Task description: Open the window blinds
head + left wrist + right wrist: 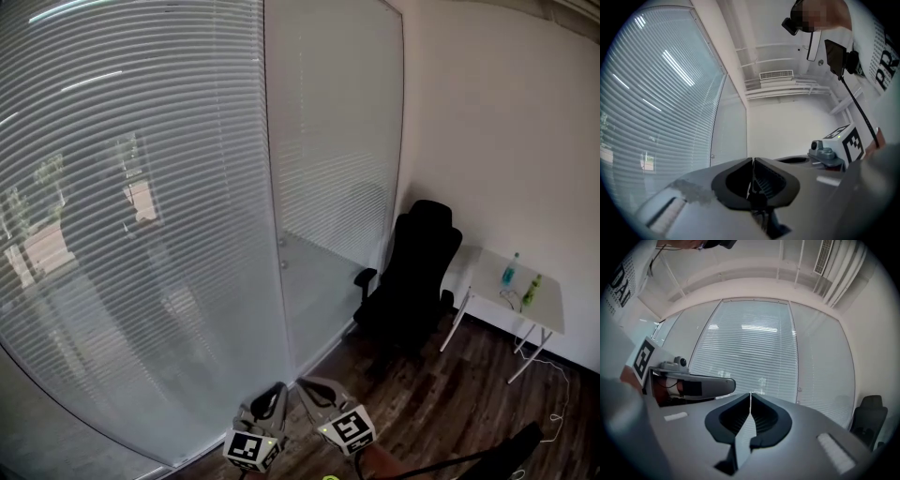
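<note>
White slatted window blinds point(131, 216) hang closed behind tall glass panels and fill the left and middle of the head view. They also show in the left gripper view point(647, 108) and straight ahead in the right gripper view point(754, 357). Low in the head view, my left gripper point(277, 389) and right gripper point(303, 383) sit side by side, pointing at the glass and well short of it. The left gripper point(752, 160) is shut with nothing in it. The right gripper point(750, 394) is also shut and holds nothing.
A black office chair point(412, 281) stands in the corner right of the glass. Beside it is a white folding table point(548, 314) with a blue bottle point(509, 270) and a green bottle point(532, 289). The floor is dark wood point(450, 394).
</note>
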Tool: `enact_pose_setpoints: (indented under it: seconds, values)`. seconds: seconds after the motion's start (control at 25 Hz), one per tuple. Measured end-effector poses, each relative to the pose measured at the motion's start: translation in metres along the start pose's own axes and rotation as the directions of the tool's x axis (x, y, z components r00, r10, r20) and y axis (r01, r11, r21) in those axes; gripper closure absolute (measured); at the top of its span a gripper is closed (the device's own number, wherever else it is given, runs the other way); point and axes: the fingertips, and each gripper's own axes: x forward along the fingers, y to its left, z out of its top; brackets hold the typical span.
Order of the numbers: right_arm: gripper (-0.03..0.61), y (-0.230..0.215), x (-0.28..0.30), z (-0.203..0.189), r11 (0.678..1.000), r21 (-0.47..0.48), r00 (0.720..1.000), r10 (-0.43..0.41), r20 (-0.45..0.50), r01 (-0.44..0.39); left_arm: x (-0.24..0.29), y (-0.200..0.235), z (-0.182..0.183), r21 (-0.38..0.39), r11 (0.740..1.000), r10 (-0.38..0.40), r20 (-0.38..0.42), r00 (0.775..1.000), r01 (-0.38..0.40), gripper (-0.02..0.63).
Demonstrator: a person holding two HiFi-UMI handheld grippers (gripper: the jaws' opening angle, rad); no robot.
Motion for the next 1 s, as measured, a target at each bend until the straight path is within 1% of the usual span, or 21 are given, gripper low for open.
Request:
enact_pose_setpoints:
  seconds: [0.08,0.32,0.48,0.6,0.72,0.88,1.0]
  values:
    - [0.563,-0.017,0.008,-0.007,1.000,-0.007,1.000,0.013,0.006,-0.013,0.019,0.005,-0.009,-0.003,1.000,0.007,0.004,1.000,-0.007,0.598]
    - [0.563,-0.065,0.025,-0.029,0.999,-0.021,0.999,0.047,-0.002,-0.047,0.069,0.013,-0.030,0.008,0.999,0.045,0.007,0.999,-0.045,0.597]
    - [0.563,-0.108,0.045,-0.006,0.998,-0.024,0.998,0.066,-0.010,-0.066,0.113,0.030,-0.002,0.013,0.997,0.074,0.000,0.997,-0.074,0.597]
    - [0.563,-0.126,0.055,0.001,0.997,-0.016,0.997,0.078,-0.019,-0.079,0.135,0.037,0.008,0.017,0.996,0.090,-0.006,0.996,-0.090,0.597]
    - [0.563,-0.138,0.063,-0.001,0.996,-0.017,0.996,0.082,-0.025,-0.083,0.150,0.041,0.009,0.027,0.995,0.098,-0.006,0.995,-0.098,0.597]
    - [0.563,-0.146,0.067,-0.011,0.996,-0.020,0.996,0.091,-0.024,-0.091,0.161,0.041,-0.001,0.025,0.995,0.102,-0.011,0.995,-0.101,0.597]
    - [0.563,-0.159,0.080,-0.012,0.996,-0.017,0.996,0.089,-0.027,-0.090,0.170,0.052,0.001,0.022,0.994,0.109,-0.015,0.994,-0.109,0.597]
